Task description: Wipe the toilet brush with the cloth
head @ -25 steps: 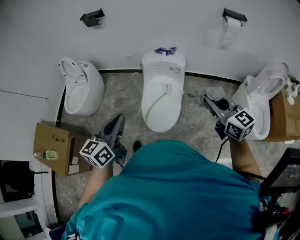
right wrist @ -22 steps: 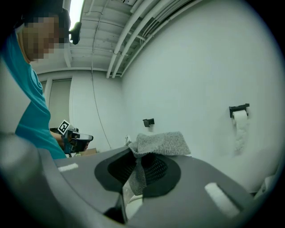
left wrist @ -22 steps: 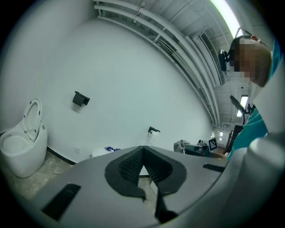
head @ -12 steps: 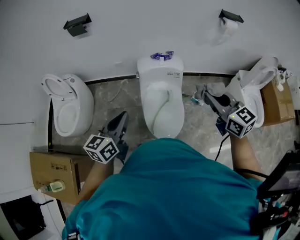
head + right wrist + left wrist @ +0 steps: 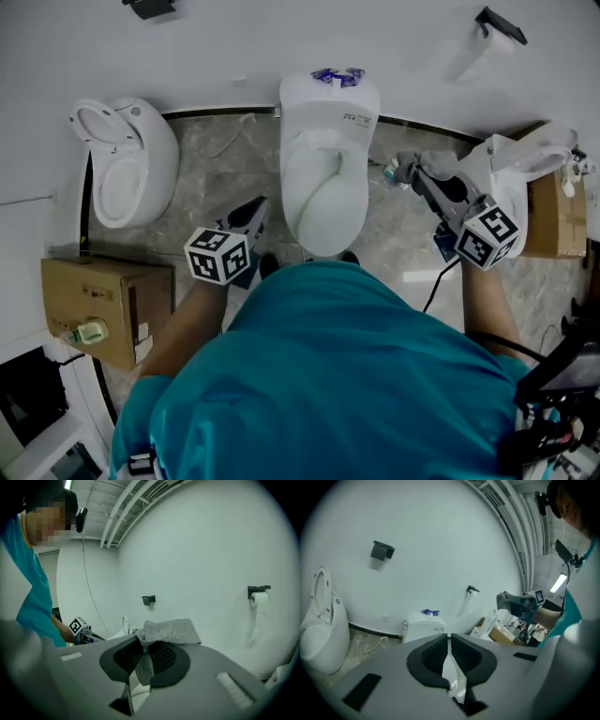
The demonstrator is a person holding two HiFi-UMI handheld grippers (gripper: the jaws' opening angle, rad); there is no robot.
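Note:
My right gripper (image 5: 418,178) is shut on a grey knitted cloth (image 5: 424,165), held in the air between the middle toilet (image 5: 323,178) and the right toilet (image 5: 525,164). In the right gripper view the cloth (image 5: 168,631) drapes over the closed jaws of that gripper (image 5: 143,652). My left gripper (image 5: 256,211) is shut with nothing in it, just left of the middle toilet's bowl. The left gripper view shows its jaws (image 5: 449,638) pressed together, pointing at the tank (image 5: 423,623). I cannot make out a toilet brush in any view.
A third toilet (image 5: 120,159) with its seat up stands at the left. Cardboard boxes sit on the floor at the left (image 5: 103,305) and behind the right toilet (image 5: 548,220). A paper holder (image 5: 502,26) hangs on the white wall. The person's teal shirt fills the near floor.
My left gripper has moved forward and lower, closer to the middle toilet's left side. My right gripper has shifted a little, still gripping the cloth. The head view has turned.

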